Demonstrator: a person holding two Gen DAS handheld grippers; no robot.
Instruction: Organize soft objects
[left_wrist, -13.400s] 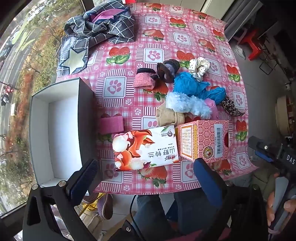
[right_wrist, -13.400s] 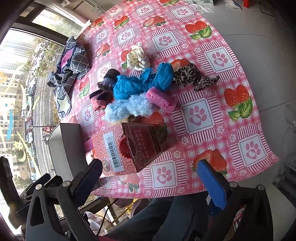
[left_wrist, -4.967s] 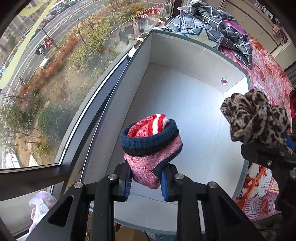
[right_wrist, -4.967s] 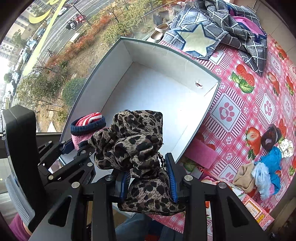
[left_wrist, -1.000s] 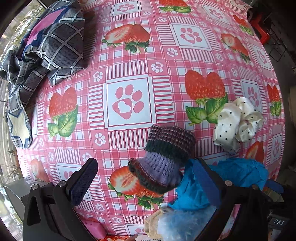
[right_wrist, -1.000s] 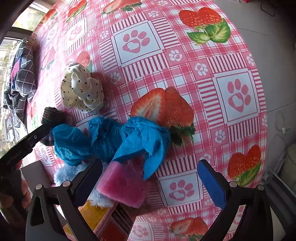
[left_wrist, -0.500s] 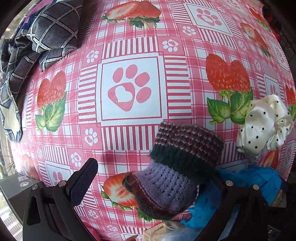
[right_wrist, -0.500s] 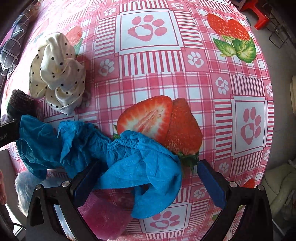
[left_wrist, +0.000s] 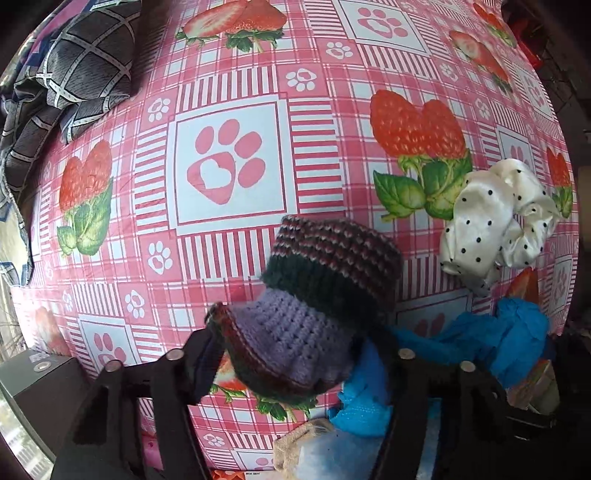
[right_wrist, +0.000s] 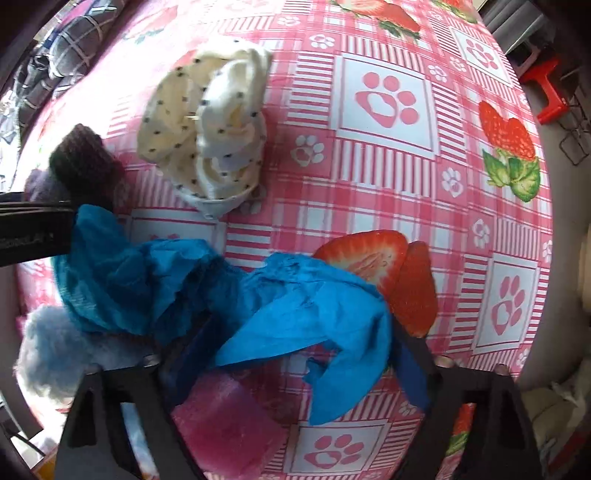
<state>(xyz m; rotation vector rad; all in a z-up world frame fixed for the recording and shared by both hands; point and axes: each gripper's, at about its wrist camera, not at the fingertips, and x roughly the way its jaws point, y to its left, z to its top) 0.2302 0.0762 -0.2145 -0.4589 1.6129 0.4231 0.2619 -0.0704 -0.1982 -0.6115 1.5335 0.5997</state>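
The left gripper (left_wrist: 291, 354) has narrowed since half a second ago: its blue-padded fingers (left_wrist: 207, 363), then spread wide on either side, now press against the purple knitted sock (left_wrist: 295, 328), which bulges up between them while its dark striped cuff lies out on the pink strawberry tablecloth (left_wrist: 229, 74). At the far left of that view the grey checked cloth (left_wrist: 85, 62) lies bunched on the table edge, and the corner of a grey box (left_wrist: 40, 373) shows at lower left; what is in it cannot be seen from here. To the right of the sock sits the white polka-dot scrunchie (left_wrist: 491, 221), apart from it, and below that the blue shoe cover (left_wrist: 491, 343) touches the sock's right side.

The right gripper (right_wrist: 295, 354) has likewise drawn in from its wide stance of half a second ago, and its fingers (right_wrist: 413, 373) now sit against the bunched blue shoe cover (right_wrist: 295, 310); whether they have it firmly clamped cannot be told. In this view the left gripper's black finger (right_wrist: 33, 229) enters from the left edge beside the sock (right_wrist: 81, 162). A pale blue fluffy piece (right_wrist: 55, 350) lies at lower left, touching the shoe cover, and a pink spongy block (right_wrist: 229, 421) lies just under the cover. The scrunchie (right_wrist: 214, 129) rests above, apart from the cover.
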